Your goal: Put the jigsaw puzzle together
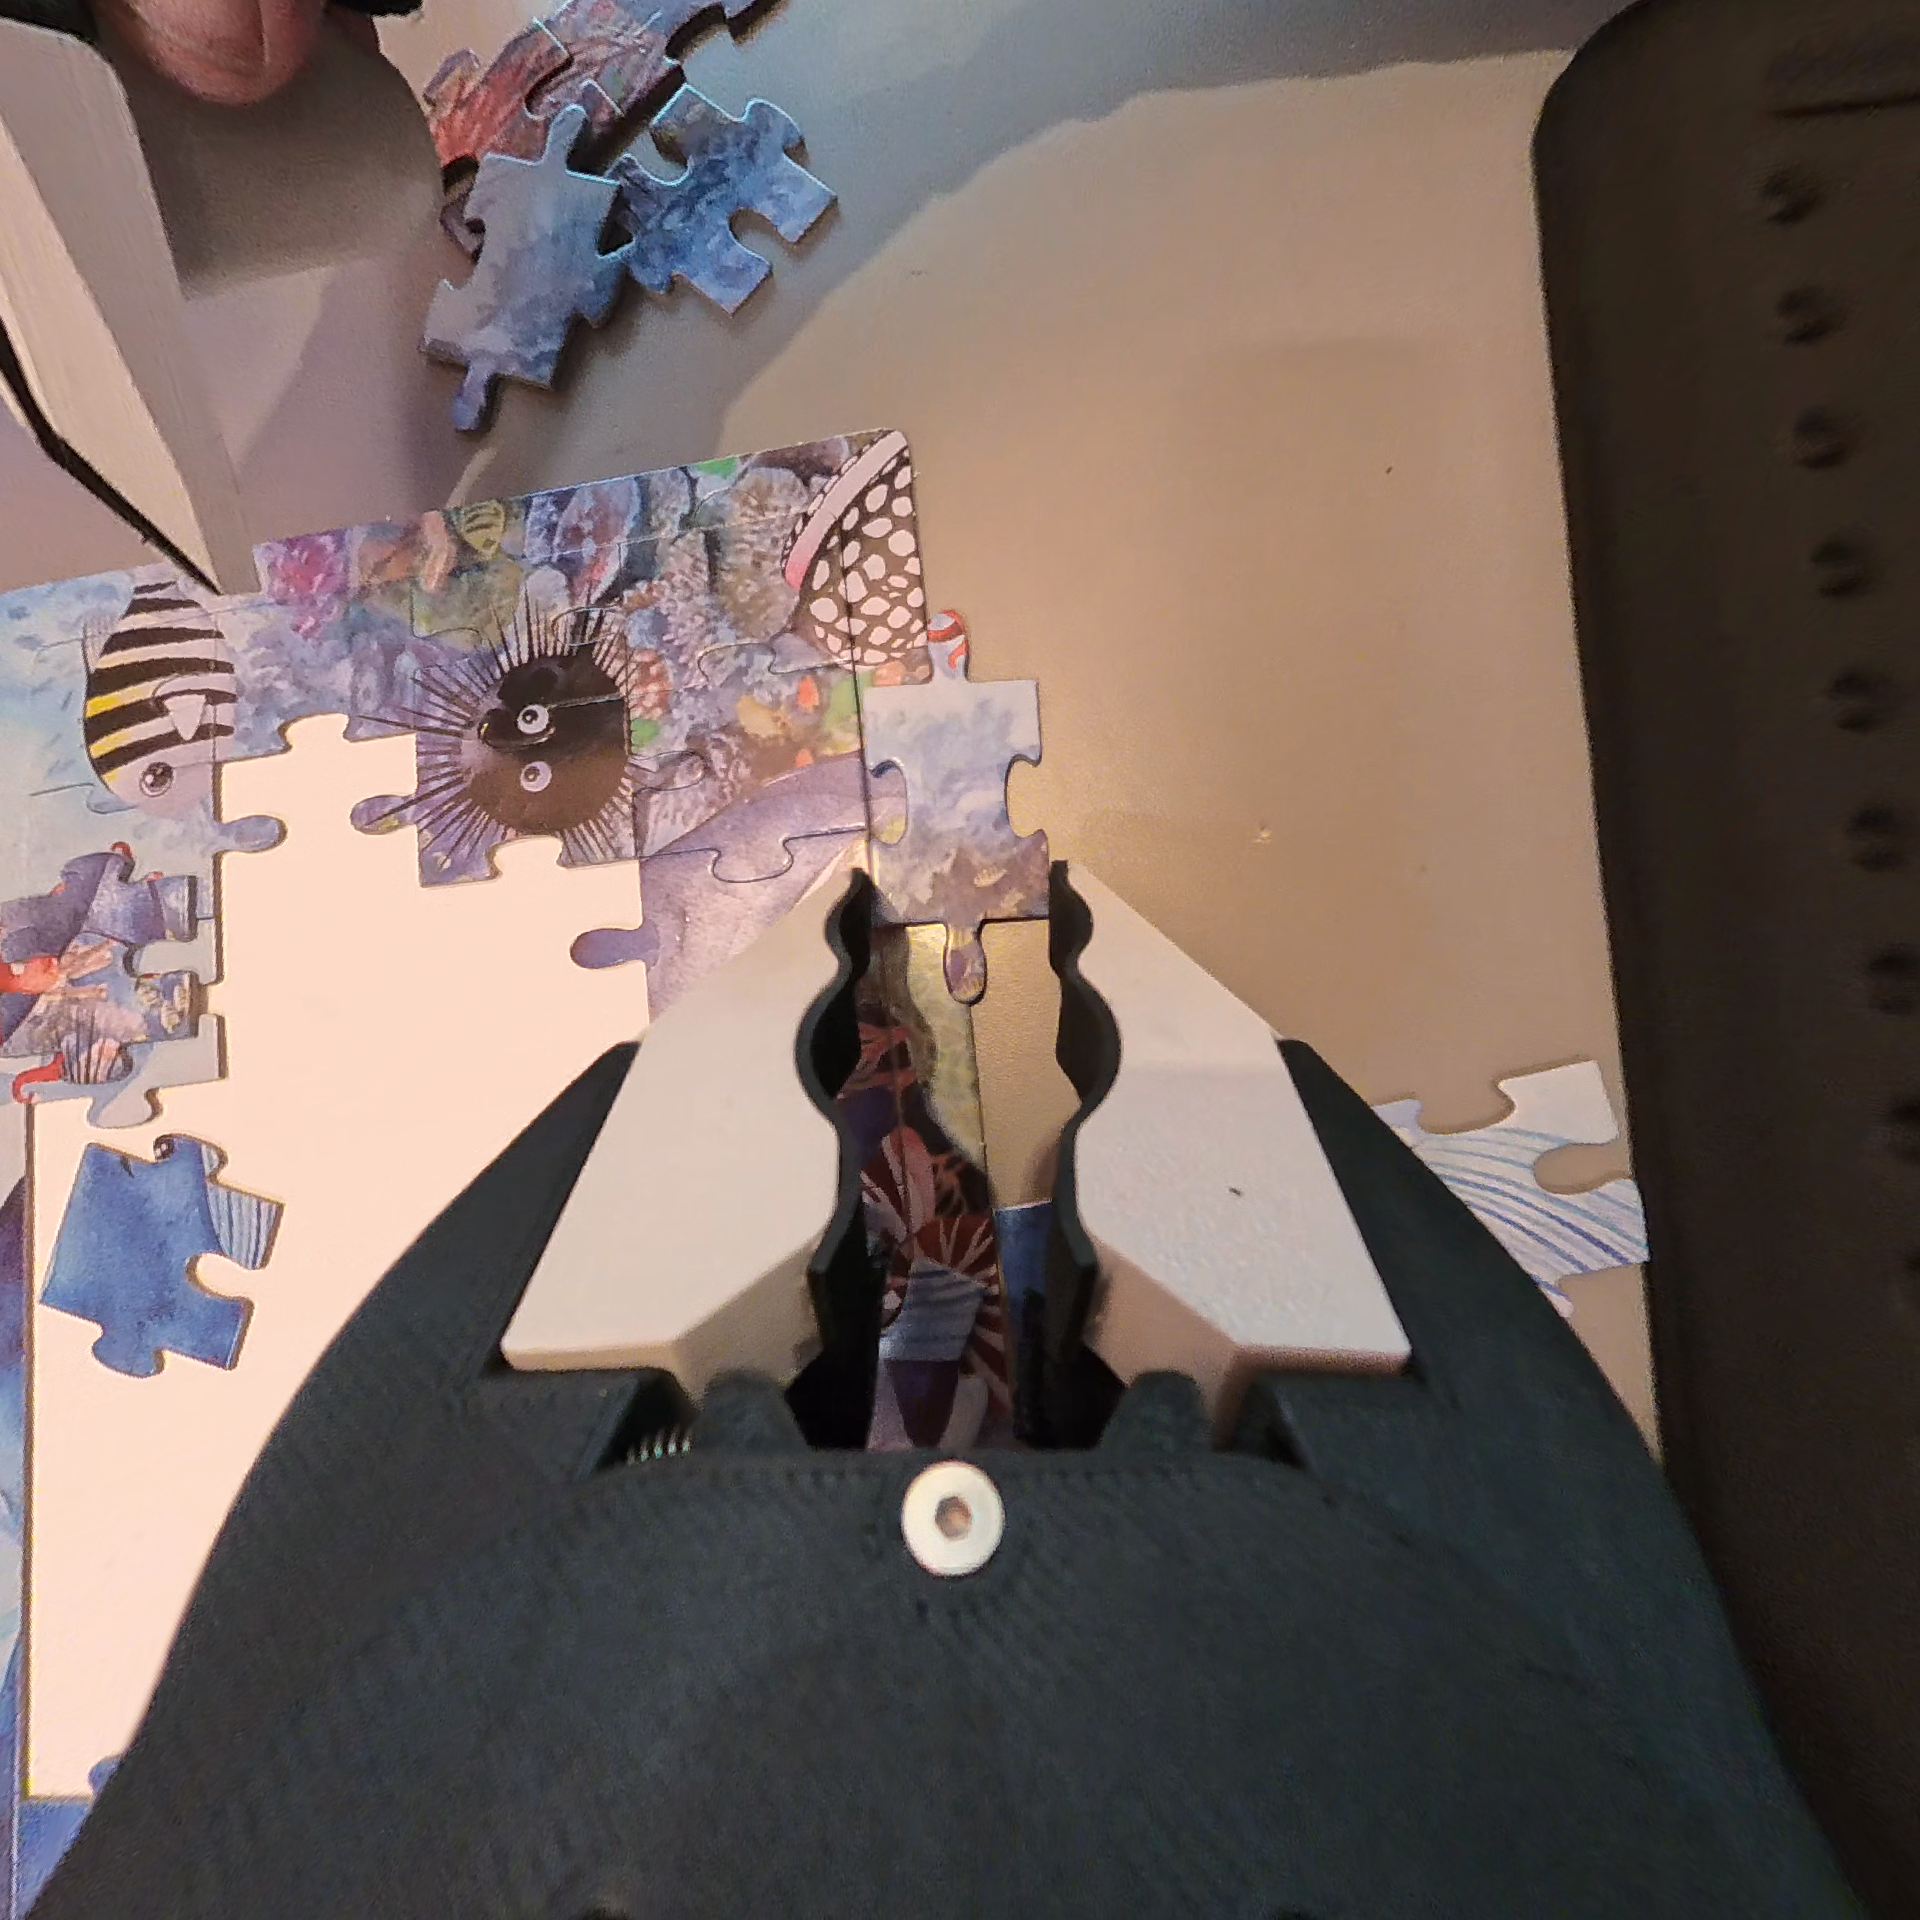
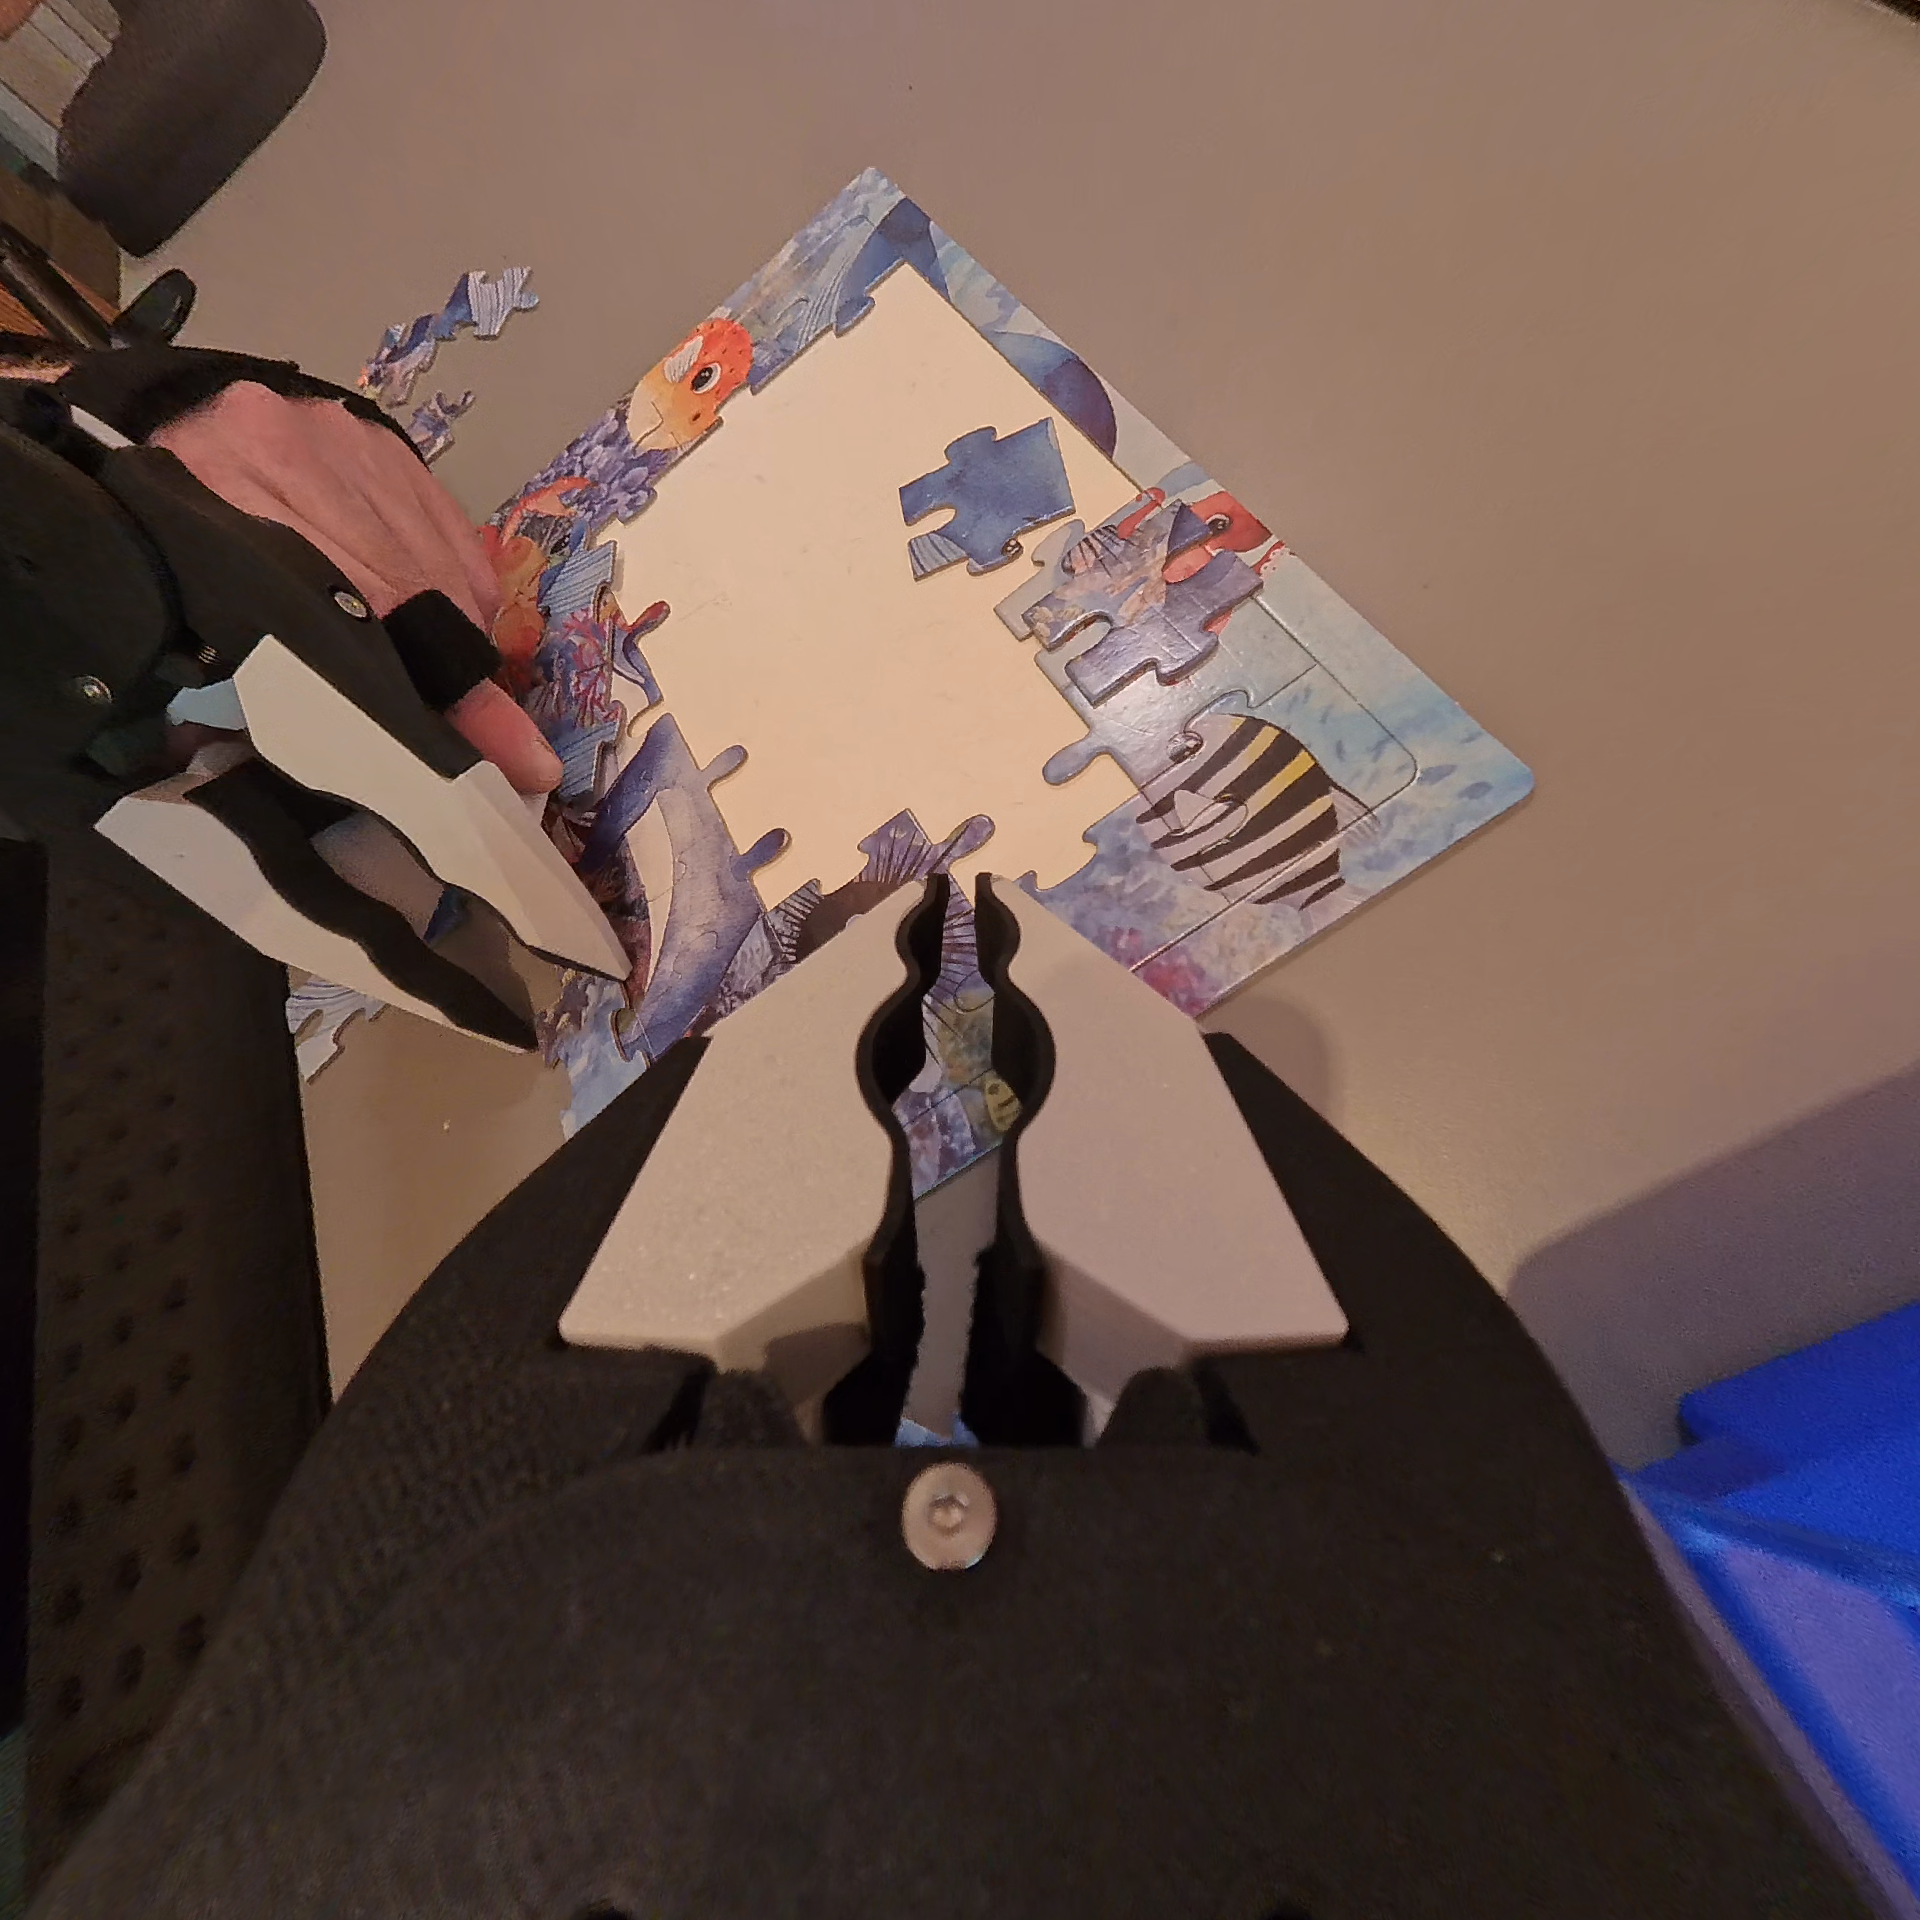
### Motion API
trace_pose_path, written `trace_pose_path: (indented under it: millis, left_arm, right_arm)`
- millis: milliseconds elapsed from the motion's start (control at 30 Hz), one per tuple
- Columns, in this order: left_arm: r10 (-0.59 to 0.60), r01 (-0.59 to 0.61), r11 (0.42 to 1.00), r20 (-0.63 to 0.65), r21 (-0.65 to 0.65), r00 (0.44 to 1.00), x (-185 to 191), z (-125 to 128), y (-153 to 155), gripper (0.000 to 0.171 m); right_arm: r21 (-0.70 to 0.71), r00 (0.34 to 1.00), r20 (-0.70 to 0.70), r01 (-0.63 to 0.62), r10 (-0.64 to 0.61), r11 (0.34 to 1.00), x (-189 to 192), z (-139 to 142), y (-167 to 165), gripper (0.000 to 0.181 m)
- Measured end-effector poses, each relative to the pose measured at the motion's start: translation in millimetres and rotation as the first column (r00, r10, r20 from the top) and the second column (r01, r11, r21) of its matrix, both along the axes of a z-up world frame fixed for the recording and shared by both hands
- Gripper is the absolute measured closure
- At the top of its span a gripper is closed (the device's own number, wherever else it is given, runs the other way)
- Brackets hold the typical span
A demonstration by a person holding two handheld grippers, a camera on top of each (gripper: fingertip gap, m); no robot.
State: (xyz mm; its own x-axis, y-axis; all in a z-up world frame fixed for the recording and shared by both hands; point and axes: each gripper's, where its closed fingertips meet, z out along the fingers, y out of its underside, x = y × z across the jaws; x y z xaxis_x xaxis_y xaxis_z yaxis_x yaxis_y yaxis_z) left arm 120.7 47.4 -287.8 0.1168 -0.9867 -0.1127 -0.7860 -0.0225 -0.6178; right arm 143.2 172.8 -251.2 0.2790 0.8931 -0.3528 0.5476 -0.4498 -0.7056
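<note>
The jigsaw board has a joined border of sea pictures around a bare cream middle, and it also shows in the right wrist view. My left gripper is shut on a pale blue puzzle piece, holding it against the board's right edge beside the spotted fish. It shows at the left of the right wrist view. My right gripper is shut and empty over the board's edge near the black sea urchin. Its tip touches the border above the striped fish.
A loose dark blue piece lies in the cream middle. Several loose pieces are heaped beyond the board. A striped white piece lies to the right. A dark perforated pad borders the table. A blue object is at lower right. The black sea urchin sits 5 centimeters or so from the ends of my right fingers.
</note>
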Motion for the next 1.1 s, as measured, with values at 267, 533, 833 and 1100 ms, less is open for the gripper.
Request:
trace_pose_path:
  millis: [267, 533, 833, 1100]
  left_arm:
    - [0.019, -0.019, 0.999, 0.004, 0.046, 1.0, -2, 3, 2, 0.139]
    - [0.102, -0.106, 0.972, 0.031, 0.211, 0.994, -13, 28, 34, 0.14]
    - [0.119, -0.099, 0.948, -0.049, 0.303, 0.992, -20, 31, 59, 0.14]
    - [0.115, -0.106, 0.983, -0.05, 0.149, 0.992, -13, 6, 53, 0.139]
  right_arm:
    - [0.002, 1.0, -0.005, 0.002, -0.002, 1.0, 0, 1, 0, 0.177]
    - [0.007, 0.999, -0.033, 0.015, -0.015, 1.0, 1, 7, 3, 0.177]
    - [0.003, 0.991, -0.122, 0.056, -0.056, 0.998, 3, 24, 11, 0.175]
    - [0.005, 0.989, -0.131, 0.07, -0.069, 0.998, 7, 26, 14, 0.175]
